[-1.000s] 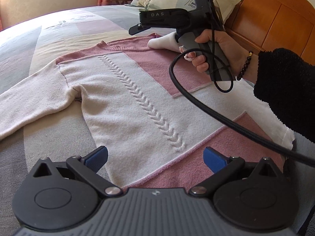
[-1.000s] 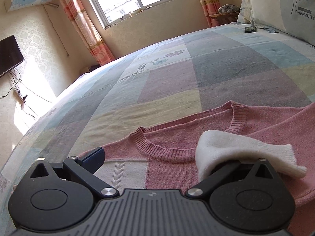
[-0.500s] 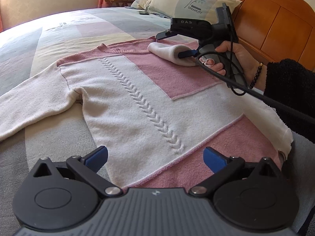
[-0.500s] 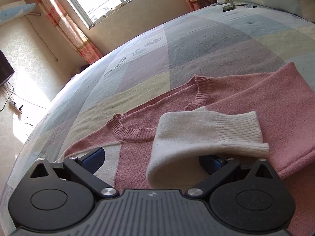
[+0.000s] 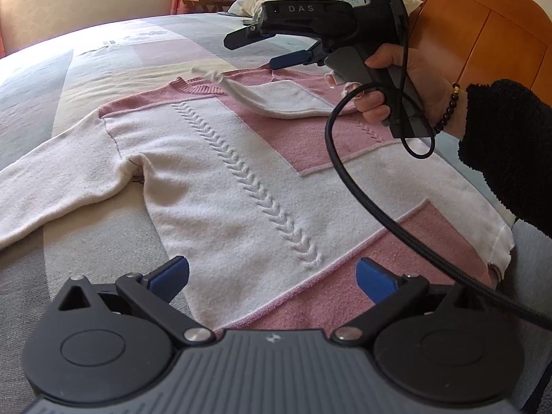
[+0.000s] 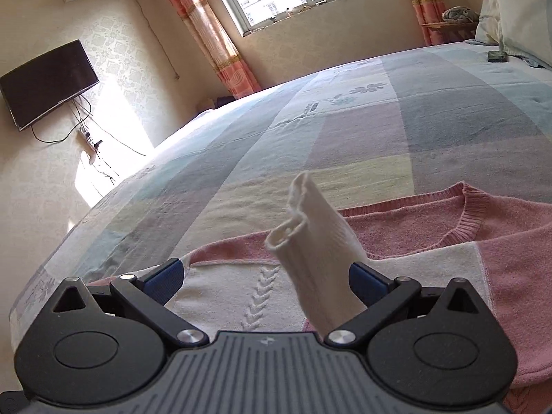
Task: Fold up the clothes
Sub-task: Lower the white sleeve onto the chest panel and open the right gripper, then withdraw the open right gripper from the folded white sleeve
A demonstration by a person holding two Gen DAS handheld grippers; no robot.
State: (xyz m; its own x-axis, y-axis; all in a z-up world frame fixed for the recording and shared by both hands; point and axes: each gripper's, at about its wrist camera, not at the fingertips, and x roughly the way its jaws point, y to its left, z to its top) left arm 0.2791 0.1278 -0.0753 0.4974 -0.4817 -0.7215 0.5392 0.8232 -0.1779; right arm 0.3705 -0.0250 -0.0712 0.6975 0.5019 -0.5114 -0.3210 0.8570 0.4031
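The wide bed under its patchwork quilt of pastel blocks [image 5: 114,51] carried the whole job, and on it the pink-and-cream knitted sweater with the raised braid down its front [image 5: 220,172] lay flat and face up, hem toward you and neckline toward the wooden headboard [image 5: 483,34]. Its far sleeve stretched out to your left across the quilt, not yet folded. What had changed within the last second was the other sleeve: the cream ribbed cuff [image 6: 303,238], which had been lying slack against the collar beside your right gripper [image 6: 265,281], now stood up and leaned forward between that gripper's fingers, with the sleeve drawn diagonally over the pink chest panel. Those jaws stood wide apart, the fabric resting against only the right blue pad [image 6: 365,283], so I judged nothing was pinched and the sleeve was simply draped there. Your left gripper [image 5: 272,277] hovered over the hem with its jaws spread just as wide and holding nothing. By my reading, the first sleeve fold was nearly laid but not settled; the upright cuff could flop back unless pressed flat.
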